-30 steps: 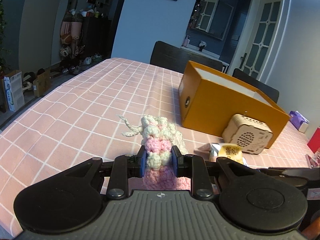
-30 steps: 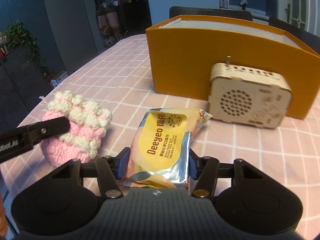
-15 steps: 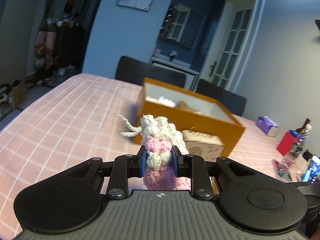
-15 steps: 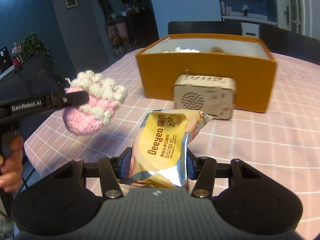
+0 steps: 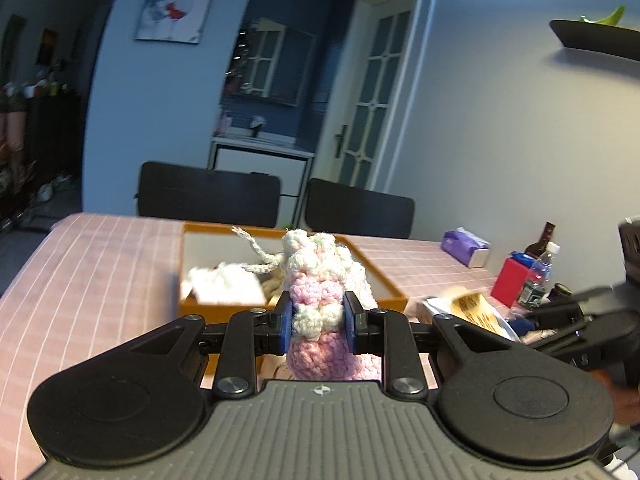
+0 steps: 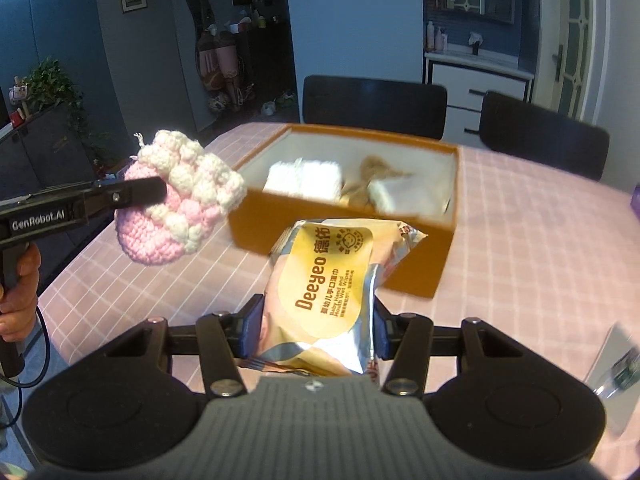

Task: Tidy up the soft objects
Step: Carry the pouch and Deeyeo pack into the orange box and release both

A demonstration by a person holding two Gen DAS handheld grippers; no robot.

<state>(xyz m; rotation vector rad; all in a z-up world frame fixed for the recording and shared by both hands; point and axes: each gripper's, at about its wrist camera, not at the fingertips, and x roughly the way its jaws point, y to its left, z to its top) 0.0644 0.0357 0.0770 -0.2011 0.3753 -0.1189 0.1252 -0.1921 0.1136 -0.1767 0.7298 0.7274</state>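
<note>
My left gripper (image 5: 318,327) is shut on a pink and white crocheted pouch (image 5: 320,300), held up in the air in front of the orange box (image 5: 188,304). From the right wrist view the same pouch (image 6: 176,200) hangs left of the box (image 6: 420,268), with the left gripper's fingers (image 6: 132,194) clamped on it. My right gripper (image 6: 316,336) is shut on a yellow wet wipes pack (image 6: 332,280), lifted above the pink tablecloth (image 6: 520,264) just before the box. Inside the box lie a white folded cloth (image 6: 304,178), a tan item (image 6: 372,176) and a white packet (image 6: 408,196).
Two dark chairs (image 6: 372,104) stand behind the table. In the left wrist view a purple tissue pack (image 5: 466,246), a red box (image 5: 510,286) and bottles (image 5: 538,276) sit at the table's right. A hand (image 6: 18,300) grips the left tool's handle.
Both grippers have risen from the table, carrying the pouch and the wipes pack. The box's inside has come into view, and the wooden speaker box is no longer seen.
</note>
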